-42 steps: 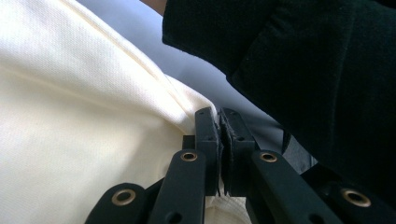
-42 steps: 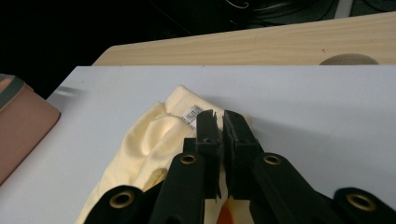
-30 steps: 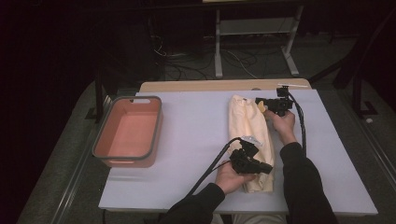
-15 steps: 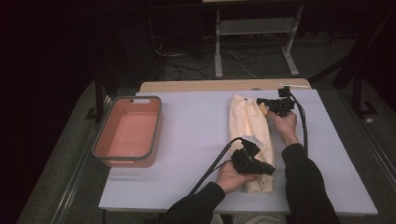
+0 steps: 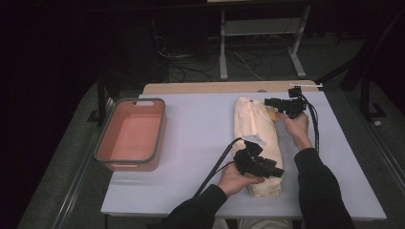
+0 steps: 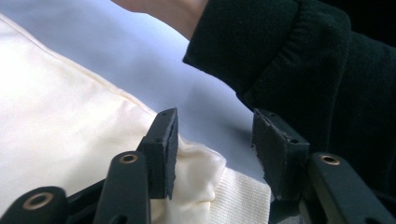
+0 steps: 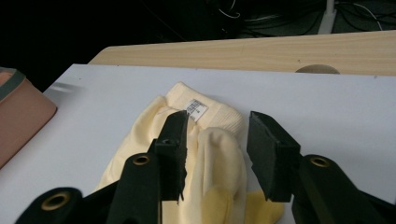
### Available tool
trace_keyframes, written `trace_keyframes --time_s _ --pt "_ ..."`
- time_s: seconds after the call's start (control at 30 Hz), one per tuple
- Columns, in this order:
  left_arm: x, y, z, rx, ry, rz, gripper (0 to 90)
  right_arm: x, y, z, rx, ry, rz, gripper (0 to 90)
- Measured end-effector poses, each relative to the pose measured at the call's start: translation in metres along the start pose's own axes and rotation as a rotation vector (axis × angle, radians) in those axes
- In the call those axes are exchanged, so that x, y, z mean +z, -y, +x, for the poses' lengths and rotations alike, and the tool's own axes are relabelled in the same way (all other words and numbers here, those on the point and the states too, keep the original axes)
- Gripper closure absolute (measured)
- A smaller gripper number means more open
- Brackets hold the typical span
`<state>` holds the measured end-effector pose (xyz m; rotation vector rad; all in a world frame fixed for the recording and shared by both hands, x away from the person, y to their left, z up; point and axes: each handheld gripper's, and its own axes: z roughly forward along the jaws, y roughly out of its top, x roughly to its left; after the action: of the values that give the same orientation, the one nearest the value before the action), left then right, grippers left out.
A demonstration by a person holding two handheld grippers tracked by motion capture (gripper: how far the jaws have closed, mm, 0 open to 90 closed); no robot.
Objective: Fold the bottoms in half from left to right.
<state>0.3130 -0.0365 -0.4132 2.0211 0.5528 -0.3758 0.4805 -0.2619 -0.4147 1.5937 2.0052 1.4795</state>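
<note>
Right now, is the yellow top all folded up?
Mostly, it seems. The cream garment lies folded into a long strip on the table. The left gripper and right gripper have just been opening, jaws apart over its ends. Perhaps left: another fold, maybe the pink bin.

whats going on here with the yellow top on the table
A person is folding a pale yellow top on the white table, one tool in each hand. The left tool at the hem end and the right tool at the collar end have both just been opening, pads off the cloth. A pink bin sits to the left.

both grippers, left gripper (image 5: pixel 273 171) and right gripper (image 5: pixel 268 101), have just been opening.
</note>
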Motion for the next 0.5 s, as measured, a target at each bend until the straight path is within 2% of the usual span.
trace_keyframes --time_s 0.33,0.5 --pt "-0.012 -0.001 0.002 0.009 -0.031 -0.013 42.8 -0.013 -0.005 0.003 -0.026 0.006 0.006 47.1" --pt "-0.02 -0.002 0.006 0.008 -0.051 -0.025 39.5 -0.019 -0.006 0.004 -0.031 0.024 0.002 38.1"
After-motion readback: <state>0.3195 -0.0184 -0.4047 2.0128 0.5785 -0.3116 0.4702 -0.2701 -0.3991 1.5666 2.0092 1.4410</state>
